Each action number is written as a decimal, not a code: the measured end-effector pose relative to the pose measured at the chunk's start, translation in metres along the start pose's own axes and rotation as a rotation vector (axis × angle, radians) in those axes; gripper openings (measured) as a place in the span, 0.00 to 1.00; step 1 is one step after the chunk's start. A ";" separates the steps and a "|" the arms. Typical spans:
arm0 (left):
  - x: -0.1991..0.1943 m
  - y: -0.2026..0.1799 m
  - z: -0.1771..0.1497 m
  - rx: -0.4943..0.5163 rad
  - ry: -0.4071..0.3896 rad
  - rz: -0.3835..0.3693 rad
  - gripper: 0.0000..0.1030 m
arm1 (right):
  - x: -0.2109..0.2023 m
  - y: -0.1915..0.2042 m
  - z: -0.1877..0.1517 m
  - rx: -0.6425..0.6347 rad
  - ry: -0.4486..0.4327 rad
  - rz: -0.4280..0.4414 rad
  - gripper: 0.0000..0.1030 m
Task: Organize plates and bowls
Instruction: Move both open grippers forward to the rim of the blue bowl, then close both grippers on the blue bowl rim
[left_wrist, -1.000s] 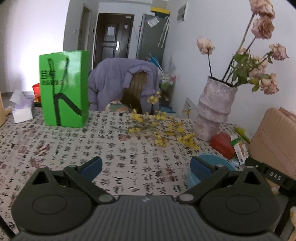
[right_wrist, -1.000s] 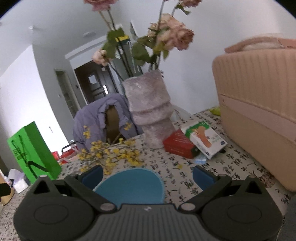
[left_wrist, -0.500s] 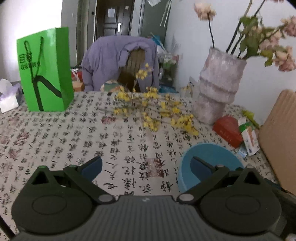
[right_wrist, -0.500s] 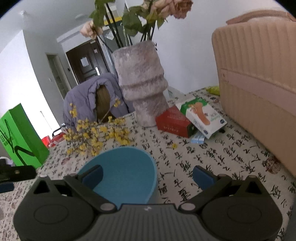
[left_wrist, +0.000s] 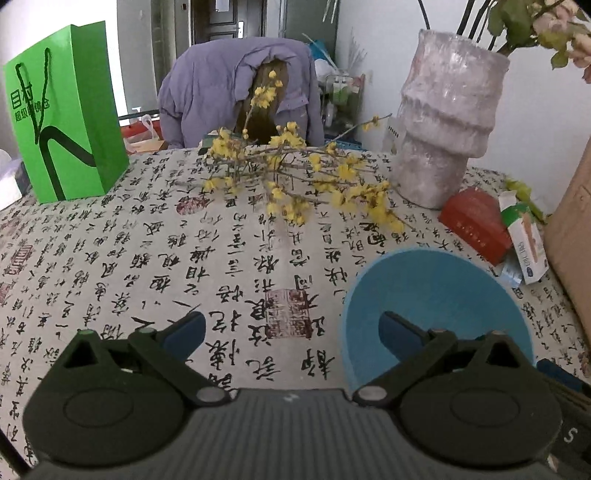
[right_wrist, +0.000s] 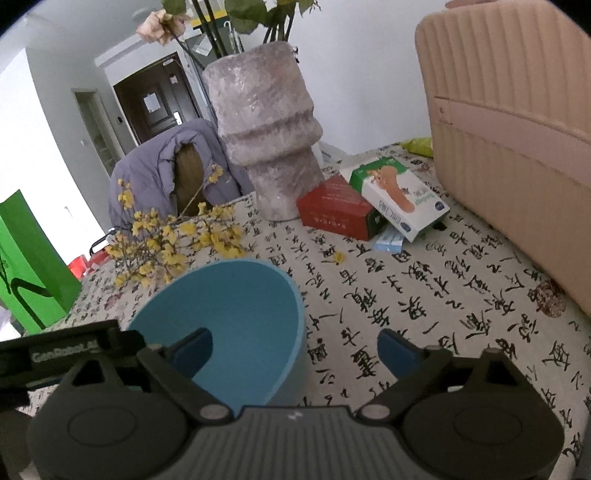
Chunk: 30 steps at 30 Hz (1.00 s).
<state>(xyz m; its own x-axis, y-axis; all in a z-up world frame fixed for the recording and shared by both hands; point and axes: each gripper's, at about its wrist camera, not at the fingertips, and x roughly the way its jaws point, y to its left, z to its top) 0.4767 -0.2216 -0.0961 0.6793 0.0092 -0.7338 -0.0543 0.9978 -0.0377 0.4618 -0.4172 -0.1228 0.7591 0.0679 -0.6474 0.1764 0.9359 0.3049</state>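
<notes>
A blue bowl stands upright on the calligraphy-print tablecloth. My left gripper is open; its right finger hangs over the bowl's hollow, its left finger over the cloth, and the bowl's left rim lies between them. In the right wrist view the same blue bowl fills the lower left. My right gripper straddles the bowl's right wall, left finger inside, right finger outside. Its jaws are closing, and the pads are apart from the wall. The left gripper's black body shows at the left edge.
Behind the bowl stand a grey stepped vase, loose yellow flower branches, a red box and a white-green box. A pink suitcase blocks the right. A green bag stands far left, a jacket-draped chair beyond.
The left gripper has dropped and come in toward the bowl, which is now larger and under its right finger. The right gripper sank around the bowl's wall and its jaws narrowed slightly.
</notes>
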 end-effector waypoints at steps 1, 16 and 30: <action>0.002 -0.001 -0.001 0.002 0.001 0.004 0.99 | 0.001 0.000 0.000 -0.002 0.003 -0.002 0.89; 0.019 -0.010 -0.010 0.039 0.029 0.007 0.68 | 0.017 0.003 -0.004 -0.003 0.068 0.001 0.47; 0.013 -0.021 -0.016 0.078 0.018 -0.040 0.27 | 0.019 0.010 -0.008 -0.031 0.082 -0.025 0.21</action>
<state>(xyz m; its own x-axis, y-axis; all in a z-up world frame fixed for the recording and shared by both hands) 0.4754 -0.2437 -0.1158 0.6666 -0.0311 -0.7448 0.0305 0.9994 -0.0144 0.4731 -0.4034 -0.1382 0.7003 0.0714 -0.7103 0.1743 0.9478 0.2671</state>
